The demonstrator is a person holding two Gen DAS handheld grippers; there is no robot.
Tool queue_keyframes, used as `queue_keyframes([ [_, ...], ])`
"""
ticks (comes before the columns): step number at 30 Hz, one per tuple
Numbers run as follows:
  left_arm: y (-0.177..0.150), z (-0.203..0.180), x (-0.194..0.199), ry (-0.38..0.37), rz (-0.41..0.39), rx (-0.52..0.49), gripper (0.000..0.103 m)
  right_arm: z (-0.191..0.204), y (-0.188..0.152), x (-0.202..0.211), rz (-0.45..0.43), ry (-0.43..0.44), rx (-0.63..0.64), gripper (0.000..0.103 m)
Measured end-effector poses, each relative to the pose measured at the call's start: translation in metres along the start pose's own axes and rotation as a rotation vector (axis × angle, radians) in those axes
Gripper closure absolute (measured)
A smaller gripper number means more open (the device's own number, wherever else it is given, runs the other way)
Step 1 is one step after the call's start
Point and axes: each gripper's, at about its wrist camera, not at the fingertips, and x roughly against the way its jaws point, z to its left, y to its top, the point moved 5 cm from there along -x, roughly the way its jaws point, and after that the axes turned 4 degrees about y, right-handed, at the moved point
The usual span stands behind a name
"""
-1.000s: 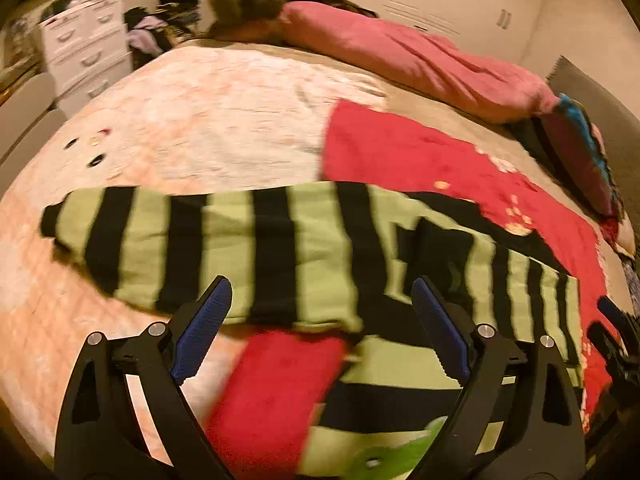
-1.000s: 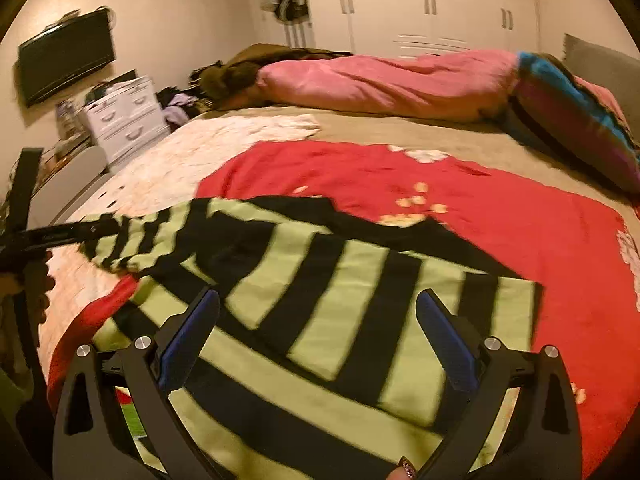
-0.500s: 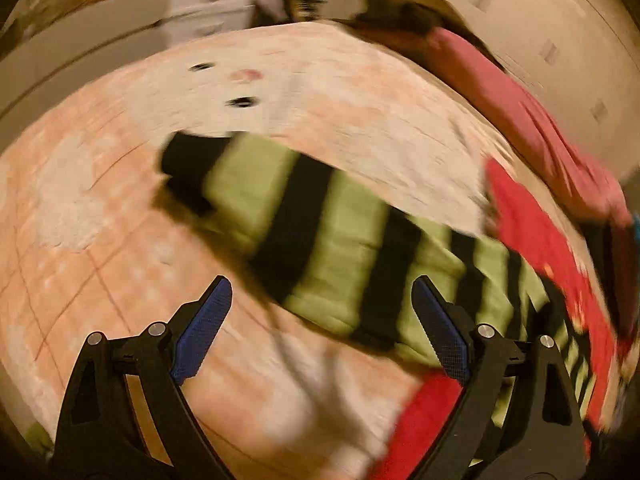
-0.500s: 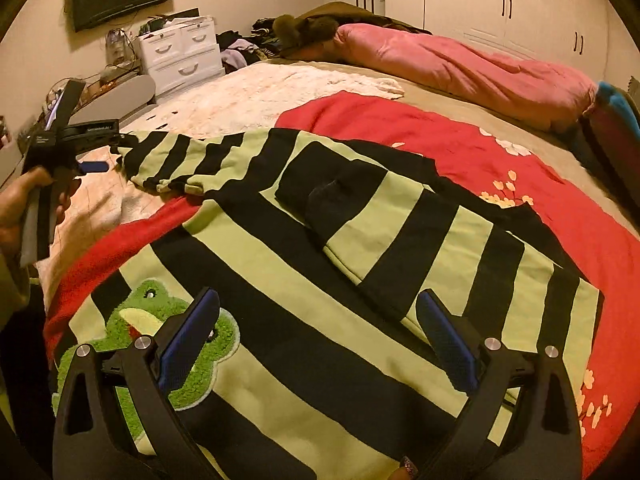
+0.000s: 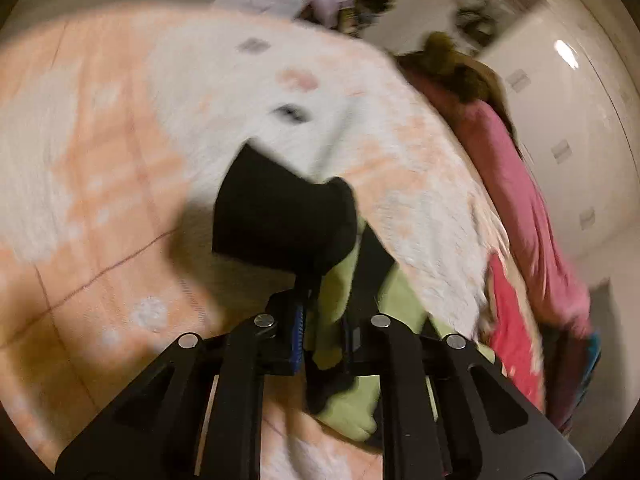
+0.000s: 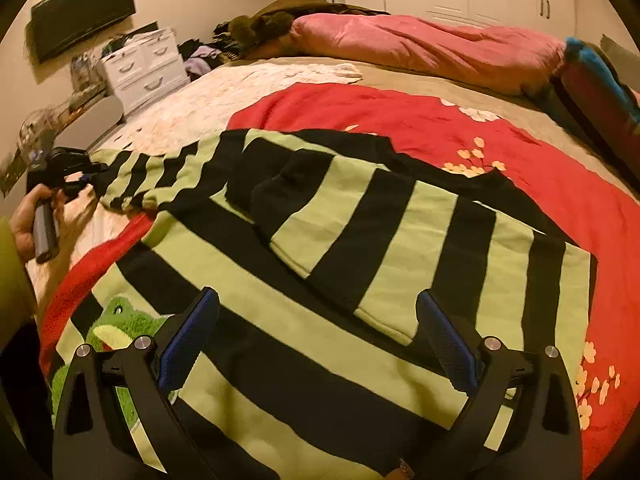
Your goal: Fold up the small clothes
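Across the bed (image 6: pixel 420 74), on top of a red blanket (image 6: pixel 560 184), the green-and-black striped sweater (image 6: pixel 360 264) is lying chest-up with one sleeve already folded over its front and the other sleeve (image 6: pixel 160 172) stretching out toward the bed's edge. We are pinching that outstretched sleeve near its black cuff (image 5: pixel 280 216) with the left claw (image 5: pixel 324 340), whose jaws have just been closing and are now clamped on bunched green cloth. The right claw (image 6: pixel 316 344) is hovering over the sweater's body with its jaws standing wide and nothing between them.

We are judging the risks as these: the left grip is sitting close to the cuff, so the loose end could flop or twist as the sleeve travels, leaving a crooked fold. Nothing is pinning the body, so pulling could drag the whole sweater and undo the fold already made.

From the left wrist we are seeing the bite itself, the cuff poking past the pads, though blurred. From the right wrist we are seeing the whole layout, the frog patch (image 6: pixel 116 324), and a hand (image 6: pixel 38 216) holding the left tool, but not the pads' contact.
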Motion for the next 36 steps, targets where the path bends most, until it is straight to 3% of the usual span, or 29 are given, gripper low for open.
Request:
queue_keyframes([
  [4,-0.013,-0.067,0.041,-0.103,-0.048,-0.150,0.096,-0.019,0.005,0.009,-0.015,-0.033,-0.044,0.005],
  [7,-0.036,-0.129,0.071,-0.227,-0.045,-0.241,0.096,-0.043,0.010,0.022,-0.041,-0.071,-0.110,0.005],
  [10,-0.073,-0.198,0.100,-0.339,-0.040,-0.368,0.096,-0.076,0.013,0.038,-0.070,-0.104,-0.212,0.005],
  [15,-0.144,-0.273,0.119,-0.452,0.015,-0.504,0.096,-0.132,0.013,0.073,-0.137,-0.148,-0.381,0.005],
  [19,-0.204,-0.317,0.109,-0.479,0.099,-0.589,0.095,-0.169,0.010,0.101,-0.198,-0.211,-0.470,0.005],
  [23,-0.252,-0.342,0.083,-0.459,0.169,-0.648,0.095,-0.199,0.004,0.124,-0.237,-0.288,-0.523,0.005],
  [31,-0.342,-0.368,0.048,-0.429,0.296,-0.757,0.095,-0.218,-0.005,0.129,-0.245,-0.264,-0.599,0.005],
  [33,-0.362,-0.371,0.037,-0.446,0.364,-0.790,0.084,-0.218,-0.005,0.129,-0.241,-0.263,-0.599,0.005],
  [34,-0.371,-0.370,0.031,-0.450,0.425,-0.804,0.064,-0.217,-0.006,0.129,-0.239,-0.261,-0.598,0.005],
  [36,-0.383,-0.362,0.022,-0.427,0.471,-0.834,0.059,-0.218,-0.006,0.127,-0.233,-0.252,-0.600,0.005],
])
